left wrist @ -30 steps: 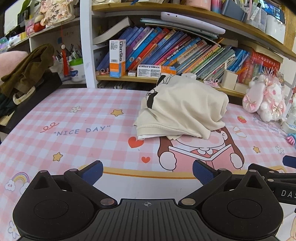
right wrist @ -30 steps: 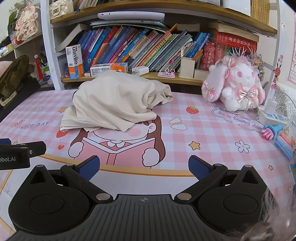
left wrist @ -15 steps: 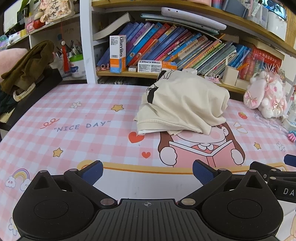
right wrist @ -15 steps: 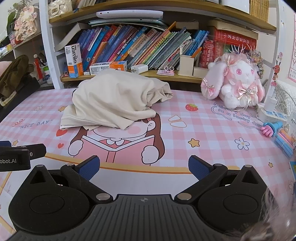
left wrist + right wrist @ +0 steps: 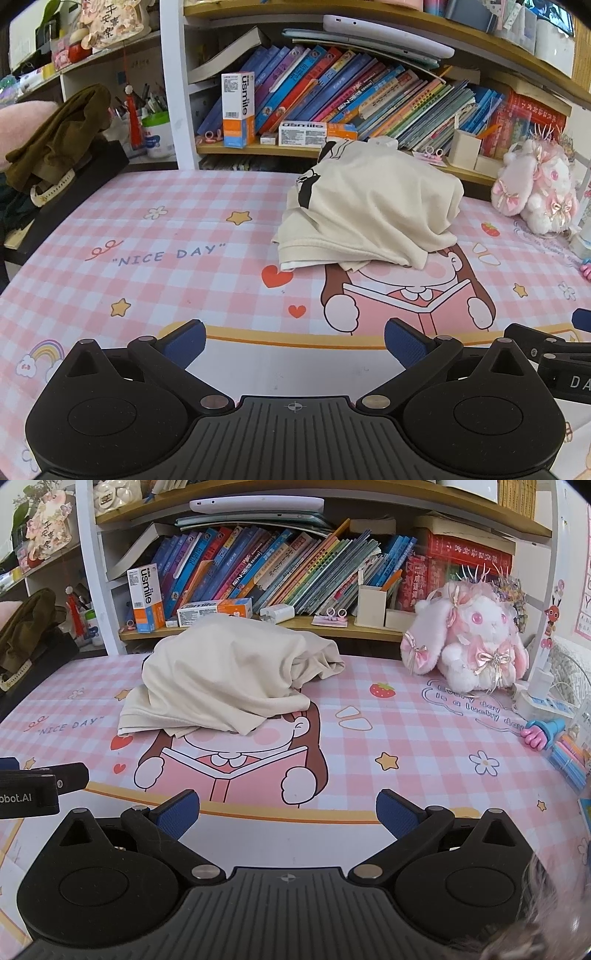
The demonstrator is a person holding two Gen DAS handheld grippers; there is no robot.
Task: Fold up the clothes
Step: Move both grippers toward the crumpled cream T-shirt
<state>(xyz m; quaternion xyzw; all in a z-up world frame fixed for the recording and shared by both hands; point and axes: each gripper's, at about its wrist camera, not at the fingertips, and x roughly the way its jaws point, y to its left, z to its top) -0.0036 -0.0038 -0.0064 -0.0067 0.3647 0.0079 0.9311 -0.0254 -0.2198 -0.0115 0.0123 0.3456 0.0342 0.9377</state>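
The cream garment point(image 5: 369, 206) lies bunched in a rumpled heap; both grippers' jaws gape empty.

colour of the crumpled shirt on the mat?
Cream shirt with a black print near its far-left edge; the print shows best in the left wrist view.

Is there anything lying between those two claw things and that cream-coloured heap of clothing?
Nothing visible. Only bare pink checked mat lies between the open left gripper, the open right gripper and the crumpled cream garment.
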